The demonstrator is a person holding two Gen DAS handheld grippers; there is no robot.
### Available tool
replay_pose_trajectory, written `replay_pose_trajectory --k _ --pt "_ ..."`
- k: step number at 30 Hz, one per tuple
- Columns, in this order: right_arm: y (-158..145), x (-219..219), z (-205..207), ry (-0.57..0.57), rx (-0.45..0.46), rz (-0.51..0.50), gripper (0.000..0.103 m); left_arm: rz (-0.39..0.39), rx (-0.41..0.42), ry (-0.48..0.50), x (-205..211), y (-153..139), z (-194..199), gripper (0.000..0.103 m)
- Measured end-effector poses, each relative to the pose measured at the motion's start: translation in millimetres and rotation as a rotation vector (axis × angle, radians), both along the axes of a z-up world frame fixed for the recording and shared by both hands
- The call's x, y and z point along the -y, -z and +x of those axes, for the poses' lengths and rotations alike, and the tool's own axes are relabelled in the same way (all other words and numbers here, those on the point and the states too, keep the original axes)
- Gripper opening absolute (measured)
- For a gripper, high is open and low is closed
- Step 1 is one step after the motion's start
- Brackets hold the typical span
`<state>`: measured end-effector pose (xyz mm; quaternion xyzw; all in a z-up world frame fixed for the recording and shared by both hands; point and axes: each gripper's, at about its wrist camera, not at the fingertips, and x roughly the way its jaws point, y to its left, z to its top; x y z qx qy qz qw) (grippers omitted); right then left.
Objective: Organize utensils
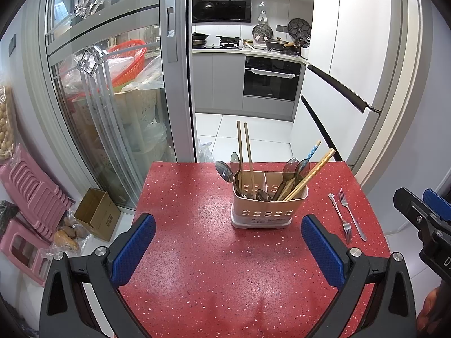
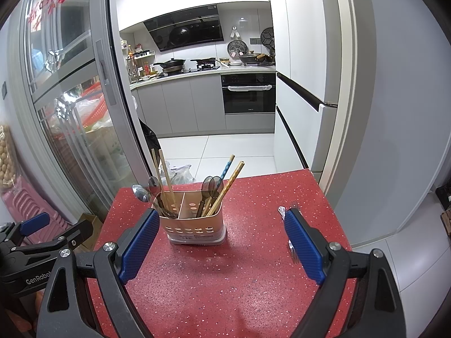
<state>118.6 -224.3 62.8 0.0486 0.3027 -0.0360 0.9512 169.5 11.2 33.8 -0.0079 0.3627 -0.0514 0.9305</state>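
A beige two-compartment utensil holder stands on the red speckled table. Both compartments hold a mix of spoons and wooden chopsticks. Two metal forks lie flat to the right of it, pointing opposite ways. In the right wrist view the forks are mostly hidden behind the right finger. My left gripper hovers open in front of the holder with nothing between its pads. My right gripper is open too, empty, with the holder just beyond its left pad. Each gripper shows at the edge of the other's view.
The table's far edge lies just behind the holder, and its right edge is close beside the forks. A glass sliding door stands at left, a white fridge at right. On the floor at left lie a cardboard box and pink stools.
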Motion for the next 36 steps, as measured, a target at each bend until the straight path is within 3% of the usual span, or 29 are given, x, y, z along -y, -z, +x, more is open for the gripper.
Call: replay_pose_trajectory --k 36 --pt "1.4 -0.6 1.0 -0.003 -0.004 -0.001 0.092 0.005 0.029 0.009 -0.2 -2.6 -3.3 0.103"
